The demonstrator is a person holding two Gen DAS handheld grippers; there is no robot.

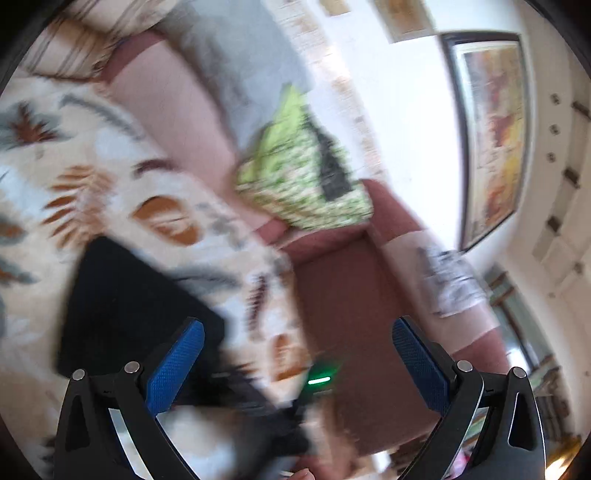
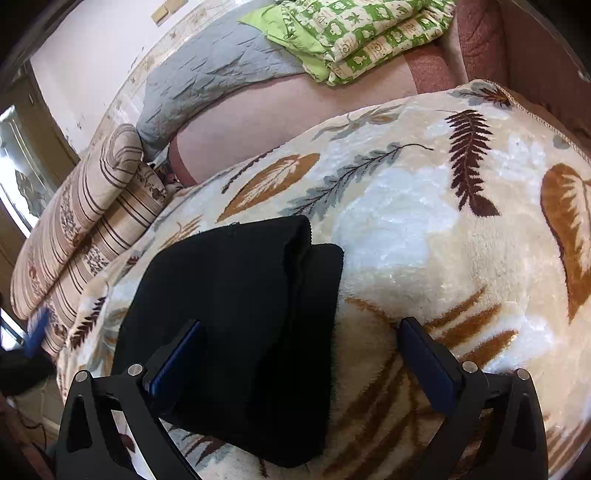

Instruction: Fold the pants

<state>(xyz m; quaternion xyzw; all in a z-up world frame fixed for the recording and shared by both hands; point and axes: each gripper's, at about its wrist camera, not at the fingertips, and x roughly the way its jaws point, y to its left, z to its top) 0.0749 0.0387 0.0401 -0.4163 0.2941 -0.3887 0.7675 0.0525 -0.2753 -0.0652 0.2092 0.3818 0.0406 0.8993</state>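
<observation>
- Black pants [image 2: 236, 325] lie on the leaf-print blanket [image 2: 424, 221] as a compact, layered rectangle; the fold looks finished or close to it, judging by the stacked edges at the far end.
- Right gripper [image 2: 301, 354] hovers low over the bundle's near right part, jaws wide apart, holding nothing. One finger sits above the black cloth, the other above bare blanket just beside the bundle's right edge.
- Left gripper [image 1: 297, 358] also has its jaws spread wide and empty. Its view is motion-blurred and tilted toward the room; the pants [image 1: 133, 306] show as a dark patch at lower left, partly behind the left finger.
- A green light [image 1: 319, 380] glows between the left fingers, possibly on the other tool; too smeared to confirm.
- Handling judgement: soft, limp knit or fleece, light, not slippery on the plush blanket, nothing fragile. Layers will slide over each other if pulled from one corner.
- Best hold, if another fold or a lift is needed: pinch all layers together at the thick folded edge, one gripper at each end, so the stack stays square.
- Background: green patterned bedding [image 2: 362, 33] and a striped cushion [image 2: 85, 229] lie well apart from the work.
</observation>
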